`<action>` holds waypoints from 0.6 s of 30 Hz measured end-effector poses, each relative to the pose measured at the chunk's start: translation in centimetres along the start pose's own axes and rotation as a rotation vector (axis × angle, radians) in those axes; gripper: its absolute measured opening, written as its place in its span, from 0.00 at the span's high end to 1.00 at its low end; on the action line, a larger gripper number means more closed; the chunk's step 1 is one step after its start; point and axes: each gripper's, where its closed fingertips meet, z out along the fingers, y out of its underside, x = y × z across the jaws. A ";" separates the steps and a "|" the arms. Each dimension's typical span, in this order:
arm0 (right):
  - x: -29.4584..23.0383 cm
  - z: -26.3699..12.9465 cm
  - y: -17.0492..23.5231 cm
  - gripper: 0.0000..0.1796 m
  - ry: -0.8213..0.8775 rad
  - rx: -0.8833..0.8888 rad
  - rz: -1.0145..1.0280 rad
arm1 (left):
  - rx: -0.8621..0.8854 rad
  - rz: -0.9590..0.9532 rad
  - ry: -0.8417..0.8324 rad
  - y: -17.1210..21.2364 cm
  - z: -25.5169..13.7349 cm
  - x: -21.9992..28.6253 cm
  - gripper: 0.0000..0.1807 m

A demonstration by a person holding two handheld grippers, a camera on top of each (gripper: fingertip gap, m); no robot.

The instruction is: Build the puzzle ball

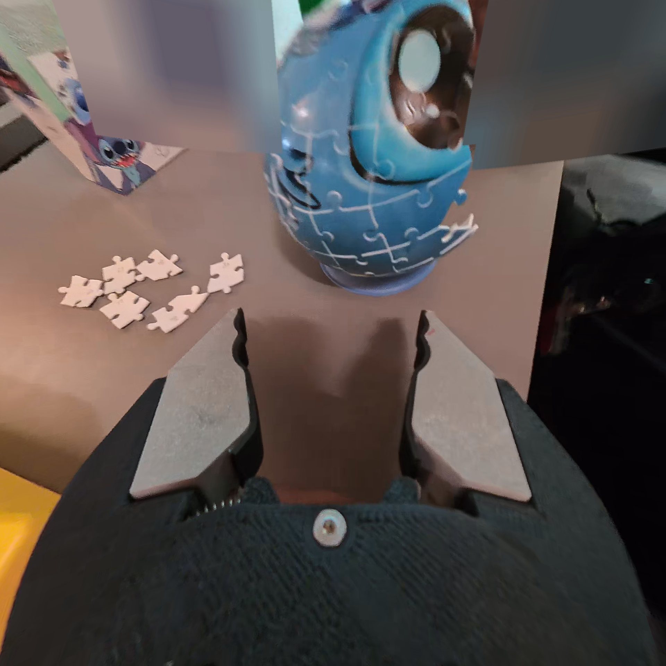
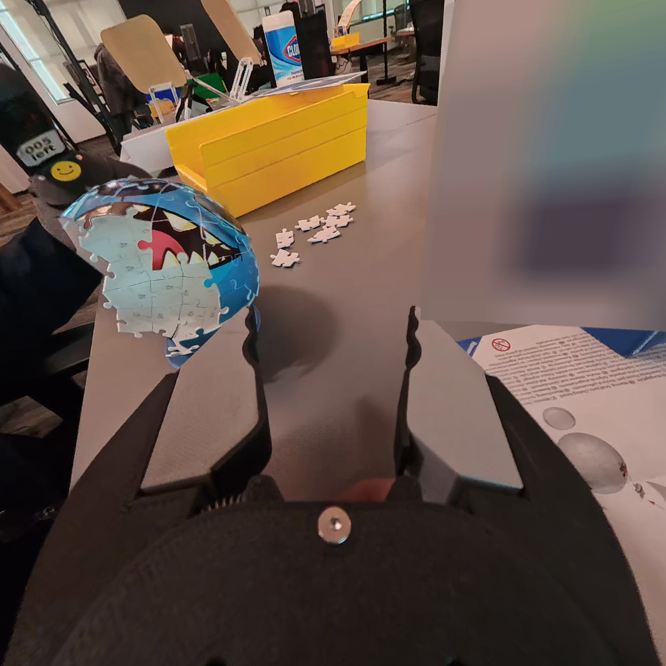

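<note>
puzzle ball point(image 2: 162, 266): on round blue stand point(image 1: 378, 283), unfinished gap facing bench's left edge | 6 loose pieces point(image 1: 144, 288): white-side-up | left gripper point(image 1: 331, 317), right gripper point(image 2: 329, 317): fingers apart, empty

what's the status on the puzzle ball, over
Left gripper open, empty; right gripper open, empty. Puzzle ball part-built on its stand. Loose pieces lie white side up on table. Path clear.

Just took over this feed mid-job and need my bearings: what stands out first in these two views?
The half-built blue puzzle ball on its round stand dominates, straight ahead of the open left gripper; in the right wrist view its unfinished side gapes. A cluster of loose white pieces lies face down on the table to its left. A bright yellow bin sits at the far edge, beyond the open, empty right gripper.
</note>
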 end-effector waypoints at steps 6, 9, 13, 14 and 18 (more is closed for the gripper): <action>-0.2 0.5 0.6 0.54 -0.001 -0.047 -0.013 | 0.096 -0.042 -0.060 -1.0 -1.1 -1.1 0.55; -0.3 0.7 0.9 0.55 0.005 -0.068 -0.040 | 0.051 -0.033 -0.088 -0.6 -0.6 -1.3 0.57; -0.4 0.9 1.1 0.56 0.013 -0.084 -0.059 | -0.006 -0.002 -0.140 0.0 0.0 -1.7 0.59; -0.4 0.9 1.1 0.56 0.015 -0.087 -0.061 | -0.012 -0.005 -0.140 0.1 0.1 -1.7 0.59; -0.4 0.9 1.0 0.58 0.027 -0.082 -0.073 | 0.025 -0.038 -0.126 -0.3 -0.3 -1.9 0.61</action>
